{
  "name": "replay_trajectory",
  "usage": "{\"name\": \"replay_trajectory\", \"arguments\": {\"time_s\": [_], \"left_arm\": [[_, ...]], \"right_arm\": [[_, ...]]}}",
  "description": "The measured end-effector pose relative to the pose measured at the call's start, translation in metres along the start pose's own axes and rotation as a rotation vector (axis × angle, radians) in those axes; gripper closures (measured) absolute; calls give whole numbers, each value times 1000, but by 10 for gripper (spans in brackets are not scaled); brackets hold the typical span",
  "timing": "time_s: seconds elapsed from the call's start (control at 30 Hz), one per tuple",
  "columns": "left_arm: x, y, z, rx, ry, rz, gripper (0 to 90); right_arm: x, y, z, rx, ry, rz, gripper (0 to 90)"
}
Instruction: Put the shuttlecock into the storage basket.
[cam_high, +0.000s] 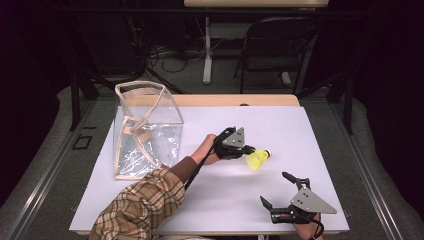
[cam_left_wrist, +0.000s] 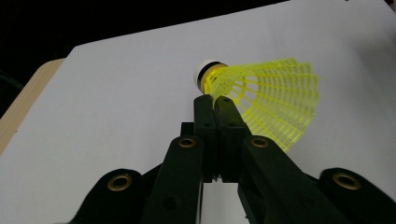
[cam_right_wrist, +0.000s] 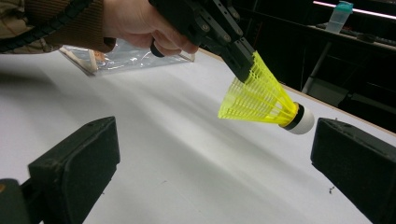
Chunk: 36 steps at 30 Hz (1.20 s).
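One shuttlecock (cam_high: 258, 159), with a yellow mesh skirt and a black-banded white cork, hangs above the white bench (cam_high: 300, 125) at frame centre, its skirt pinched by the left gripper (cam_high: 248, 150) jaws. The right gripper (cam_high: 276, 189), lower right, has its jaws spread. One clear plastic bag (cam_high: 146, 127) stands upper left.

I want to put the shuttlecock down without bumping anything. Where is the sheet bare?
Bare: the white sheet beyond the shuttlecock to its far edge, and the near stretch between the plaid sleeve and the open right tool. Crowded: the left side, taken by the clear bag, and the near right corner under the right tool.
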<state>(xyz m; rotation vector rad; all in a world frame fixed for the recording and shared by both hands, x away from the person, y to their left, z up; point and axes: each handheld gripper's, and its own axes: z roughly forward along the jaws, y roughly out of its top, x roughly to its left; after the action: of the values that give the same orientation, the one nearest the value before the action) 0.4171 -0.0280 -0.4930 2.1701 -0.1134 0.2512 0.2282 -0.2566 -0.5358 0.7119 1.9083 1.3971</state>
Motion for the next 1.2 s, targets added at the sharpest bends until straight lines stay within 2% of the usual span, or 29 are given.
{"name": "replay_trajectory", "arguments": {"time_s": [1.2], "left_arm": [[12,29,-28,-61,19,3,896]], "right_arm": [[0,0,0,0,1,5,7]]}}
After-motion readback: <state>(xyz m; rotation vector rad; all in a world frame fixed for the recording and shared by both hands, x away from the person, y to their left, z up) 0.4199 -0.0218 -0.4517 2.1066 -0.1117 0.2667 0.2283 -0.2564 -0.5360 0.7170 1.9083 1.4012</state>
